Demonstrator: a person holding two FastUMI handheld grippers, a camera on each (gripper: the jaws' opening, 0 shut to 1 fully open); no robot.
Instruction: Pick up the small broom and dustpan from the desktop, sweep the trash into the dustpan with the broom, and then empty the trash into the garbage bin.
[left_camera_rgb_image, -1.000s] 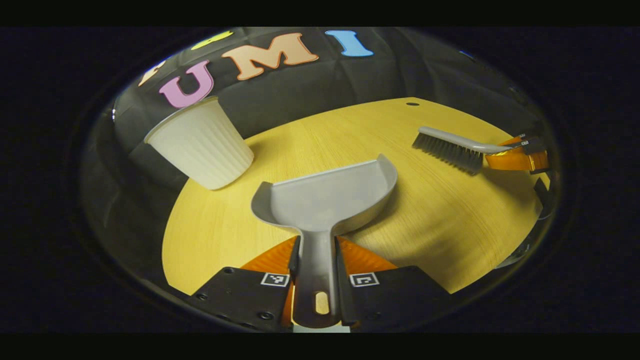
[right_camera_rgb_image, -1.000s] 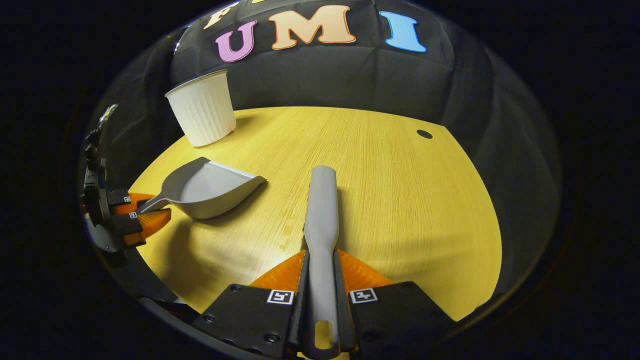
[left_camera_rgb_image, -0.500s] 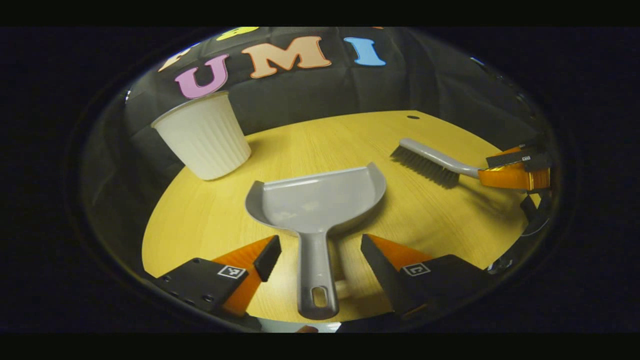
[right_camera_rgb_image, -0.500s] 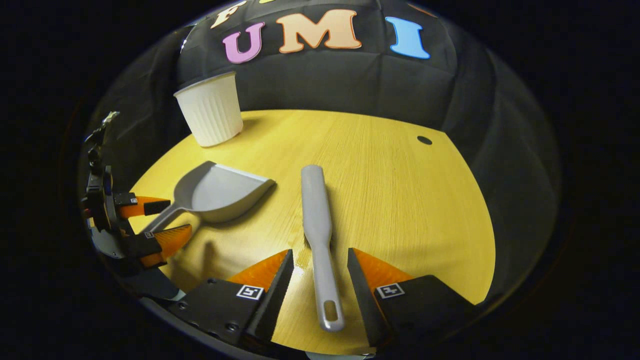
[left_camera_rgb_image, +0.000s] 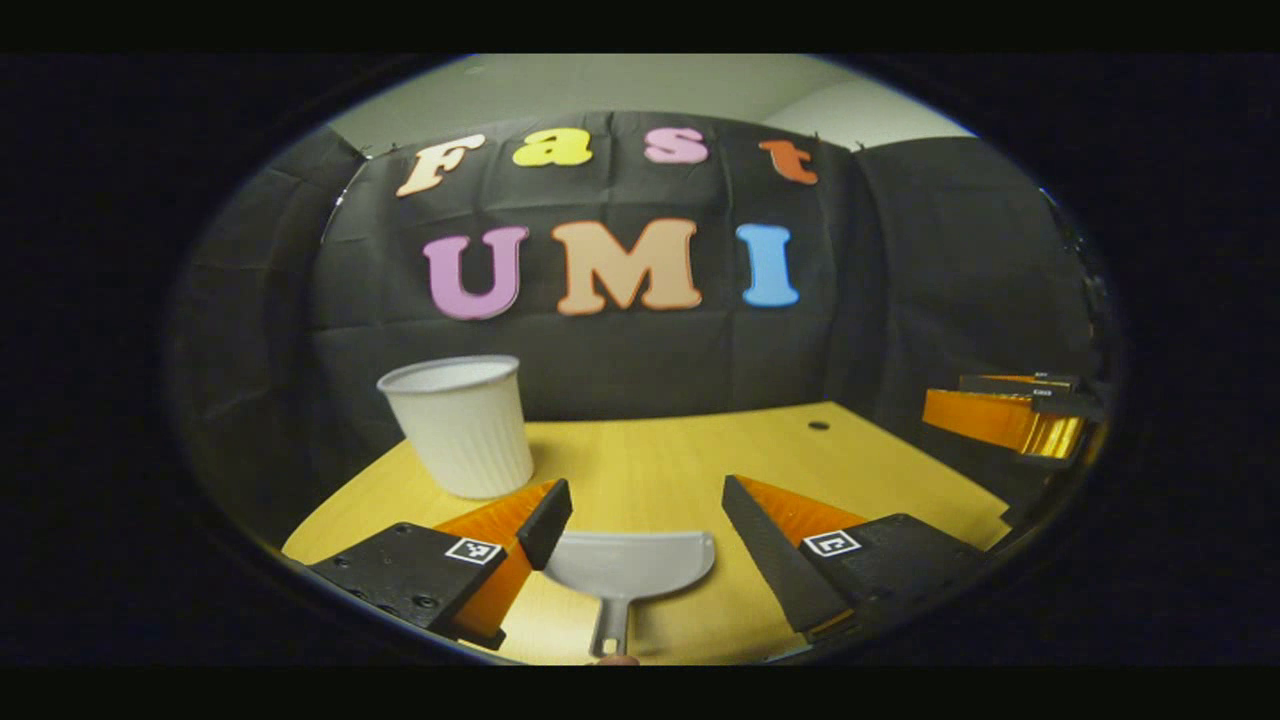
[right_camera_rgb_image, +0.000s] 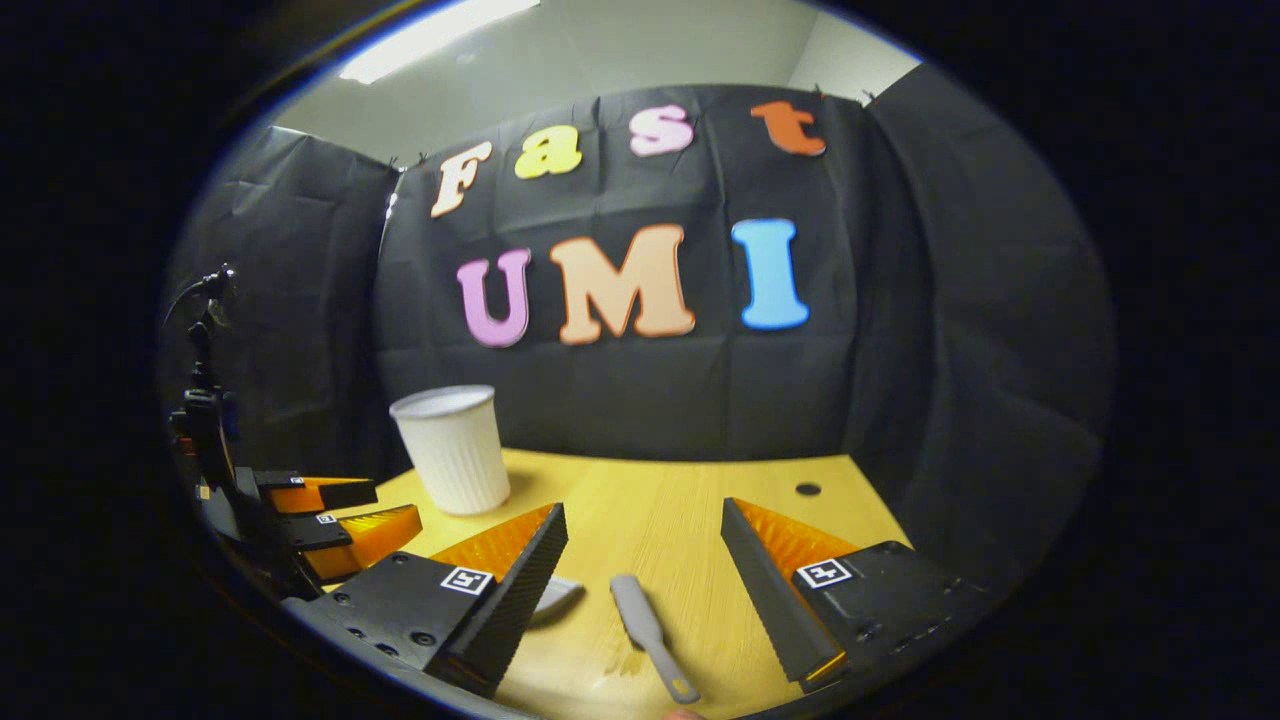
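The left gripper (left_camera_rgb_image: 645, 520) stood wide open with nothing between its fingers, raised above the table (left_camera_rgb_image: 680, 450). A second earlier it had been clamped on the handle of the dustpan (left_camera_rgb_image: 630, 565); half a second ago it had let go, and now it had drawn back and up, so the dustpan lay flat on the table below it, handle toward the camera. The right gripper (right_camera_rgb_image: 645, 540) had done the same: it was spread open and empty, where a second before it had held the broom (right_camera_rgb_image: 650, 630), which now lay on the table beneath it, just beside the dustpan's edge (right_camera_rgb_image: 555, 597). Farther out, the white ribbed garbage bin (left_camera_rgb_image: 462, 425) stood upright near the table's back left corner, well apart from both tools. No trash could be seen on the wood or in the pan. Both tools set down and released, with both grippers backing away, read as the close of the job, though the bin's contents were hidden.
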